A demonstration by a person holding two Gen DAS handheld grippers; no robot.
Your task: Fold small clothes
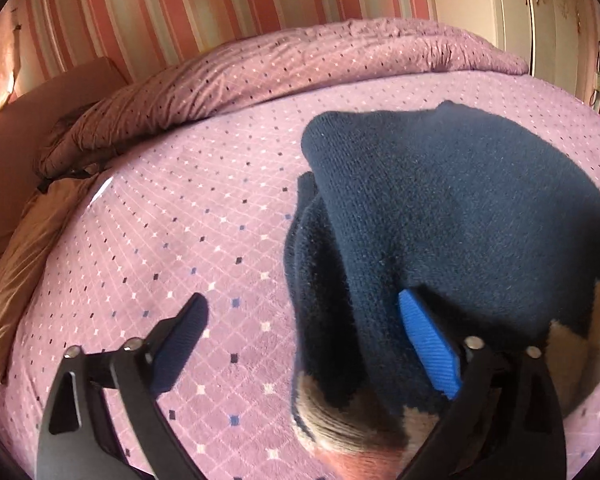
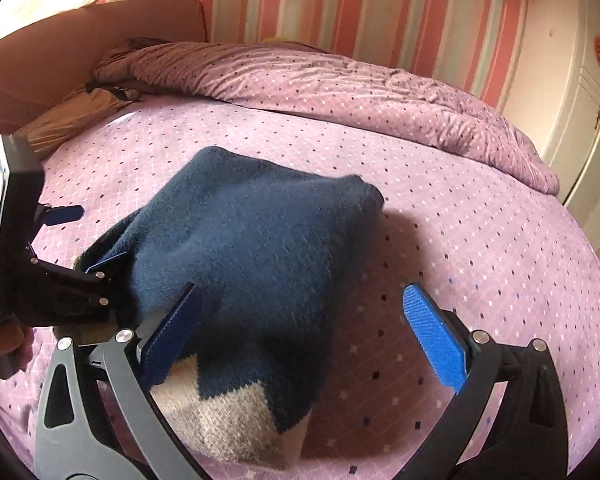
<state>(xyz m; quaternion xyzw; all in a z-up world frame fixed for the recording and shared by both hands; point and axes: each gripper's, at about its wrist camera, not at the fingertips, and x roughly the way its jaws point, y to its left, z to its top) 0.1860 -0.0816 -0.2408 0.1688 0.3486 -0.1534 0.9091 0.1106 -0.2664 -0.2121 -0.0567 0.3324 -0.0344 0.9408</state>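
Navy knit sweater [image 2: 256, 240]: heaped on the purple bed [image 2: 480, 240]. Left claw [image 1: 304, 320]: angled downward, jaws wide, gripping nothing, right finger against the sweater. Right claw [image 2: 300, 316]: angled downward, jaws wide, holding nothing, sweater's near edge between fingers.

Navy sweater [image 2: 256, 248] bunched on purple bedspread [image 2: 480, 240], right claw [image 2: 304, 316] spread wide, seemingly gripping nothing.

Black grippers, silver screws, ribbed blue fingers [image 2: 434, 336].
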